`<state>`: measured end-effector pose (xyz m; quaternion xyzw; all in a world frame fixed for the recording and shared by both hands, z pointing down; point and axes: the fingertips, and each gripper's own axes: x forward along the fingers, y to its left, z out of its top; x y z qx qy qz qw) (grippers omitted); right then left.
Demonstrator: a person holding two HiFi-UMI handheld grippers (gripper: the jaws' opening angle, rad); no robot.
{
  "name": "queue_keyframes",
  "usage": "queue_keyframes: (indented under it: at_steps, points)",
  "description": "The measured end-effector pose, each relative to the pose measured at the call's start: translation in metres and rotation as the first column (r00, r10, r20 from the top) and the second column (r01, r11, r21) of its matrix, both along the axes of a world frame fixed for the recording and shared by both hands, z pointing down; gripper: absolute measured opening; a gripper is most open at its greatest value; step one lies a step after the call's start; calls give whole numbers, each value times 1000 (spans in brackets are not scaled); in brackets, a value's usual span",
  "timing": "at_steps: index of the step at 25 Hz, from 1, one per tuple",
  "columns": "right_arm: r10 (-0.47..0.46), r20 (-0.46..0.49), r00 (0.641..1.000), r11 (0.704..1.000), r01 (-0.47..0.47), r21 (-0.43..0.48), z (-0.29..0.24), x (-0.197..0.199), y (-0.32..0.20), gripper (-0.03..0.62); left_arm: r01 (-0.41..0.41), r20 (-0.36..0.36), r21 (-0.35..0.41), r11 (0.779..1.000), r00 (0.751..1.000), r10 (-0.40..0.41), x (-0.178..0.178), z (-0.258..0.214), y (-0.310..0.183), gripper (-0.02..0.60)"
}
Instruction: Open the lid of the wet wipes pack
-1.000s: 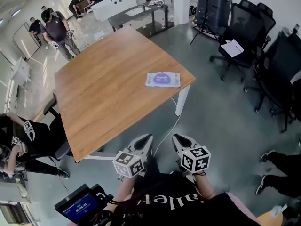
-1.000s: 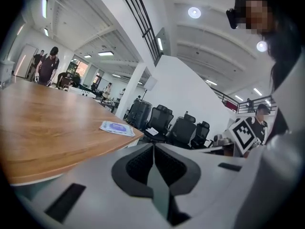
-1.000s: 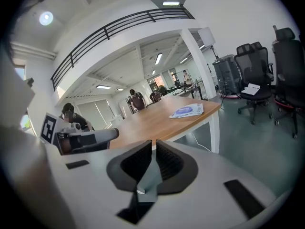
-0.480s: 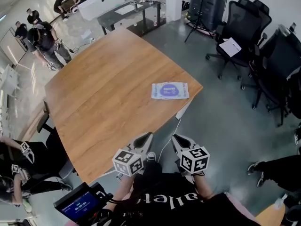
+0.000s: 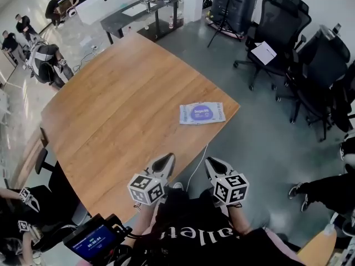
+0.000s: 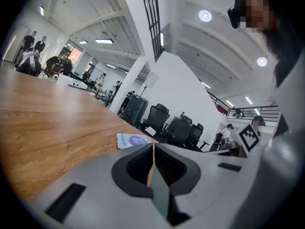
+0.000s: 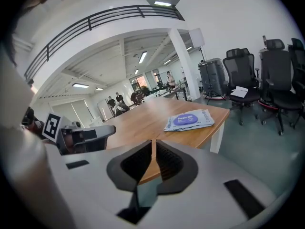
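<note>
Near the right-hand corner of the wooden counter (image 5: 122, 110) the wet wipes pack (image 5: 202, 113) lies flat, close to the edge that faces the person. Its long axis runs roughly across the head view, and the purple oval patch (image 5: 202, 113) on its top face, which is probably the lid flap, sits in the middle of the pack. Whether that flap is sealed cannot be made out at this range, though it looks flat.

Both claws are held low and close to the person's body, well apart from the pack. The left claw (image 5: 165, 159) hangs over the near edge of the counter with its jaws pressed together and nothing between them. The right claw (image 5: 212, 162) is beside it, out over the floor past the counter's edge, also closed and empty.

From the claws, the pack lies ahead and farther onto the counter. It is almost straight in front of the right claw and ahead and off to the right of the left one. The right claw therefore looks the nearer of the two. No step on the lid has begun, and either claw would need to part its jaws before taking hold of the flap.
</note>
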<state>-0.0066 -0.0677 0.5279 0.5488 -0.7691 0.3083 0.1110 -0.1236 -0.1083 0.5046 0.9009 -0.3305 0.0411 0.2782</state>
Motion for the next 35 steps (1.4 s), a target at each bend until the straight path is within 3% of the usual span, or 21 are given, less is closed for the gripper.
queue_keyframes:
  at_steps: [6, 10, 17, 20, 26, 30, 33, 35]
  points:
    - [45, 10, 999, 999, -44, -31, 13, 20, -13, 35, -32, 20, -42, 999, 999, 33, 12, 16, -13, 3]
    - [43, 12, 999, 998, -43, -45, 21, 39, -44, 35, -7, 32, -54, 999, 999, 8, 18, 21, -38, 2]
    - [-104, 9, 995, 992, 104, -68, 30, 70, -118, 35, 146, 47, -52, 988, 989, -143, 37, 20, -101, 2]
    - [-193, 1, 981, 978, 192, -82, 38, 73, -144, 35, 174, 67, -76, 982, 983, -169, 48, 32, -122, 3]
    - [-353, -47, 934, 932, 346, -110, 53, 67, -173, 37, 142, 239, -93, 986, 964, -116, 69, 73, -152, 8]
    - [-430, -85, 899, 899, 417, -136, 66, 70, -181, 37, 51, 334, -141, 989, 943, -1, 91, 103, -166, 63]
    - [-453, -79, 888, 886, 439, -151, 70, 73, -187, 37, -38, 406, -149, 988, 909, 96, 107, 107, -175, 89]
    - [-461, -73, 884, 881, 446, -160, 71, 74, -190, 37, -107, 470, -152, 983, 867, 167, 114, 118, -179, 101]
